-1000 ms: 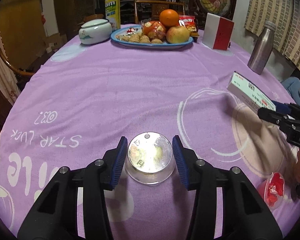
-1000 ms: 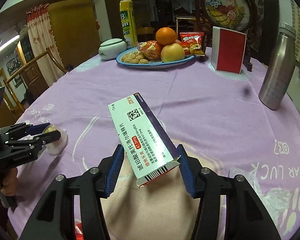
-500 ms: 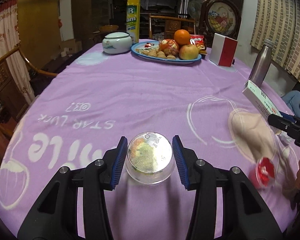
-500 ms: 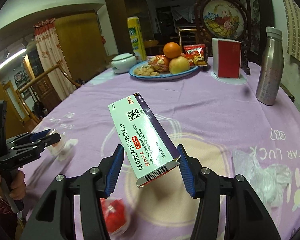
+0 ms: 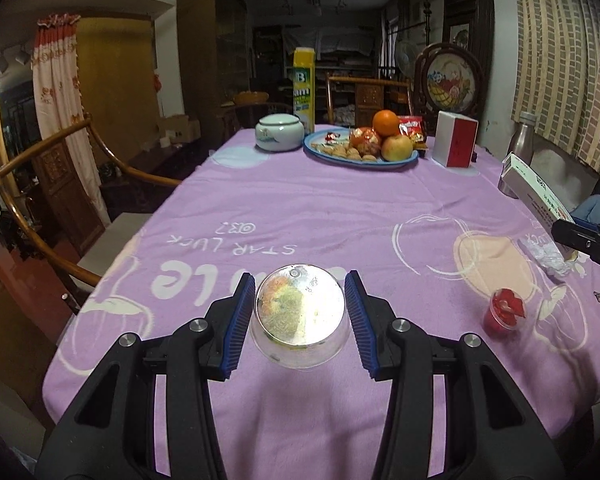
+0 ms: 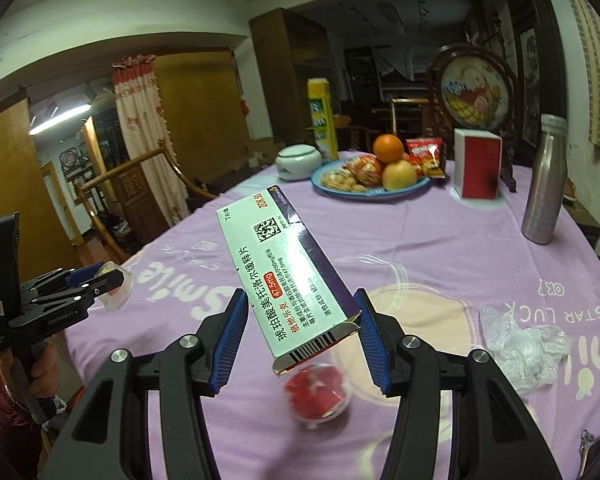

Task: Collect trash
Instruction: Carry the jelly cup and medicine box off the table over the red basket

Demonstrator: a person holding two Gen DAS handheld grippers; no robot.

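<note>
My left gripper (image 5: 300, 320) is shut on a clear plastic cup (image 5: 300, 326) with food residue inside, held above the near edge of the purple tablecloth (image 5: 320, 208). My right gripper (image 6: 300, 336) is shut on a white and purple medicine box (image 6: 288, 280), held tilted in the air above the table. A small clear cup with a red wrapper (image 6: 318, 396) stands on the cloth below the box; it also shows in the left wrist view (image 5: 506, 314). A crumpled clear plastic wrapper (image 6: 520, 344) lies to the right of it.
At the far end stand a blue fruit plate (image 5: 360, 148), a white lidded jar (image 5: 279, 132), a yellow carton (image 5: 303, 88), a red and white box (image 5: 456, 144) and a steel bottle (image 6: 544, 196). A wooden chair (image 5: 60, 208) is at the table's left side.
Both grippers have lifted and pulled back from the table with the cup and the box still held. The view now takes in more of the room.
</note>
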